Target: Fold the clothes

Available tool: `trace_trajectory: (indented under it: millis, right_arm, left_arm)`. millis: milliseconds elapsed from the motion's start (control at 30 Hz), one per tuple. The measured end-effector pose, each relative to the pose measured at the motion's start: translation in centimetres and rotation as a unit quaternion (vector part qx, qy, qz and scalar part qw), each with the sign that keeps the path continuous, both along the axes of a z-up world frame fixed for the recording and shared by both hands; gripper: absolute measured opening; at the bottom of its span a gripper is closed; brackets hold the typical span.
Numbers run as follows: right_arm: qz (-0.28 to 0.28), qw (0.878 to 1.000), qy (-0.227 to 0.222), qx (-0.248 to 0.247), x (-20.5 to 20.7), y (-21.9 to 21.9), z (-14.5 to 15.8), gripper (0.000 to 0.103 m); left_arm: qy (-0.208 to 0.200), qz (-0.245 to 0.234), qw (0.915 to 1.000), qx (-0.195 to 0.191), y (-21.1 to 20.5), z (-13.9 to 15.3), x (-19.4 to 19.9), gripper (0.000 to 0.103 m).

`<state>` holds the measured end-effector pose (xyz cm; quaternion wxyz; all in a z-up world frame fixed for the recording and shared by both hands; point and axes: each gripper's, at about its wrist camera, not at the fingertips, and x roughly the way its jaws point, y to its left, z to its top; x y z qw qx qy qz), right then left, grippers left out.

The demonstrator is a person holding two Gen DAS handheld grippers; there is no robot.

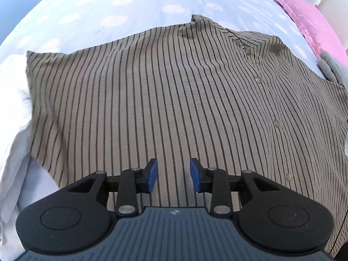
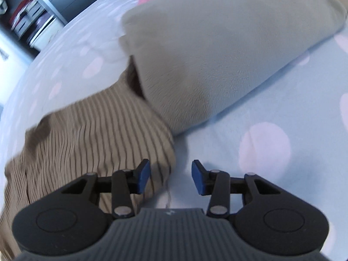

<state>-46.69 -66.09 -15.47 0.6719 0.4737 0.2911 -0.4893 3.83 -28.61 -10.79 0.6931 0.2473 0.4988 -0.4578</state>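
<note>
my left tongs [image 1: 173, 175]: spread apart, nothing between them, over the near part of the shirt [image 1: 165, 100] | shirt: brown striped, spread buttons-up on the dotted bedsheet [image 1: 113, 2] | my right tongs [image 2: 170, 177]: spread, holding nothing, at the shirt's right edge | grey pillow [image 2: 213, 50]: far of them, overlapping the shirt | pink pillow [image 1: 313, 19]: far right

We find the shirt [image 1: 174, 97] spread flat on the bedsheet [image 1: 108, 4], with a folded cloth [image 1: 15, 113] at its left edge and a pillow [image 1: 311, 19] beyond its right. In the right wrist view, a cushion [image 2: 217, 43] overlaps the shirt's far edge.
</note>
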Motion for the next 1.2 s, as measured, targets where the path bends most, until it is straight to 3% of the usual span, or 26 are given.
trace_trajectory:
  millis: [200, 267, 300, 333, 567, 633, 700, 867, 1000, 1167, 1200]
  right_arm:
    - [-0.02, 1.0, -0.021, 0.005, 0.6, -3.0, -2.2, 0.039]
    - [-0.017, 0.999, -0.03, 0.003, 1.1, -3.2, -2.4, 0.027]
    - [-0.016, 0.999, -0.034, 0.002, 1.4, -3.3, -2.5, 0.008]
    - [-0.018, 0.999, -0.034, 0.001, 1.5, -3.2, -2.5, 0.002]
    - [-0.003, 0.997, -0.018, -0.078, 3.0, -2.2, 1.0, 0.002]
    - [0.016, 0.995, -0.019, -0.092, 4.4, -1.5, 2.2, 0.002]
    - [0.049, 0.992, 0.009, -0.113, 6.7, -0.6, 3.3, 0.002]
    - [0.134, 0.977, 0.037, -0.159, 12.4, 2.6, 5.0, 0.002]
    - [0.234, 0.951, 0.074, -0.188, 17.8, 6.4, 5.1, 0.002]
    - [0.327, 0.924, 0.108, -0.168, 22.2, 10.1, 2.1, 0.002]
    - [0.339, 0.919, 0.116, -0.163, 22.7, 10.5, 1.4, 0.007]
  left_arm:
    - [0.009, -0.014, 0.9998, 0.011, -1.6, -0.3, -0.8, 0.031]
    - [0.007, -0.021, 0.9996, 0.015, -2.0, -0.6, -0.9, 0.031]
    - [0.005, -0.024, 0.9996, 0.017, -2.1, -0.7, -1.0, 0.033]
    - [0.002, -0.027, 0.9995, 0.019, -2.1, -0.8, -1.1, 0.036]
    - [-0.002, -0.034, 0.9993, 0.016, -1.9, -0.3, -1.7, 0.037]
    - [-0.003, -0.036, 0.9992, 0.014, -1.8, -0.1, -1.9, 0.037]
    - [-0.004, -0.039, 0.9991, 0.013, -1.8, 0.1, -2.1, 0.037]
    - [-0.006, -0.047, 0.9988, 0.009, -1.7, 0.6, -2.7, 0.037]
    - [-0.005, -0.05, 0.9987, 0.008, -1.7, 0.7, -2.7, 0.037]
    - [-0.005, -0.047, 0.9989, 0.008, -1.7, 0.8, -2.6, 0.037]
    - [-0.004, -0.047, 0.9989, 0.009, -1.7, 0.8, -2.5, 0.037]
